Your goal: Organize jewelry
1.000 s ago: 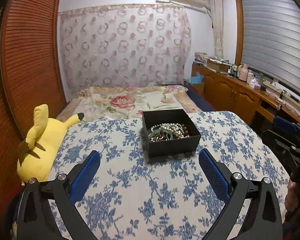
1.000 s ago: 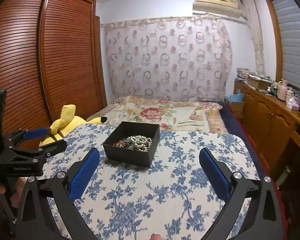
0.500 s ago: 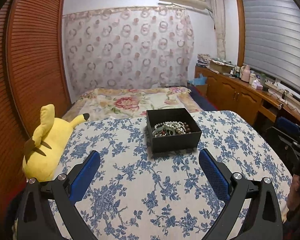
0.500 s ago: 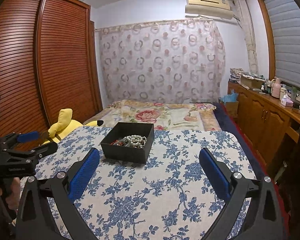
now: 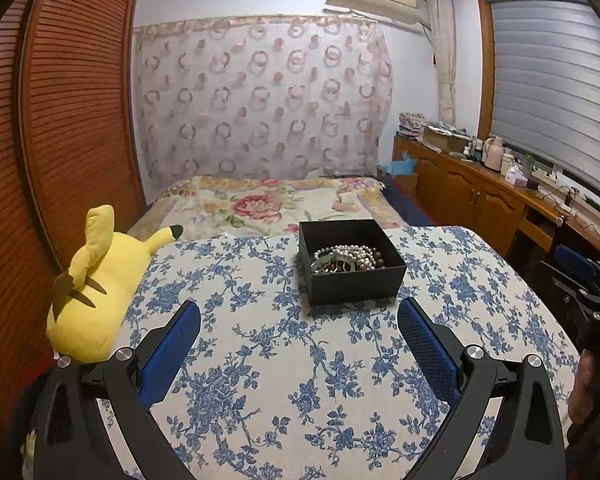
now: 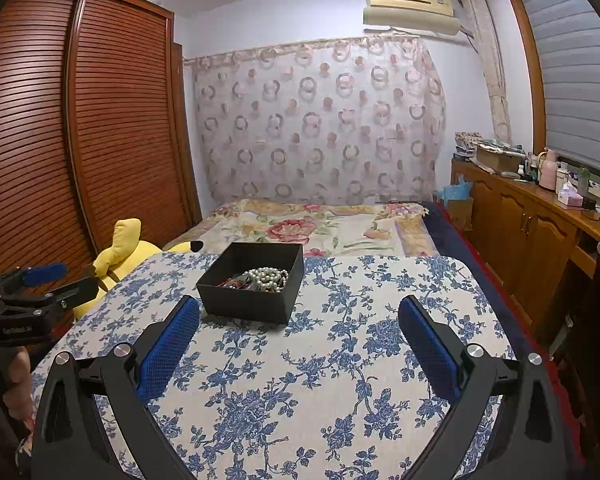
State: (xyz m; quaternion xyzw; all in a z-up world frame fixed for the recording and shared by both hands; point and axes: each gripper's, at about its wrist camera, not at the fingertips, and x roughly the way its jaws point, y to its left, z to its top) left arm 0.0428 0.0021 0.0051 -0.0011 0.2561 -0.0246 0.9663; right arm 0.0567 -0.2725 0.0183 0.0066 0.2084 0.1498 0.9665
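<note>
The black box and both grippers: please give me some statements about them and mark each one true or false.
1. The black box has its lid on. False: it is open, with no lid on it.
2. A pearl string lies inside the box. True.
3. The left gripper holds a necklace. False: its jaws are open and empty.
4. The right gripper is open. True.
5. The box stands on the wooden counter. False: it stands on the floral cloth.
6. A yellow plush lies at the left of the cloth. True.
</note>
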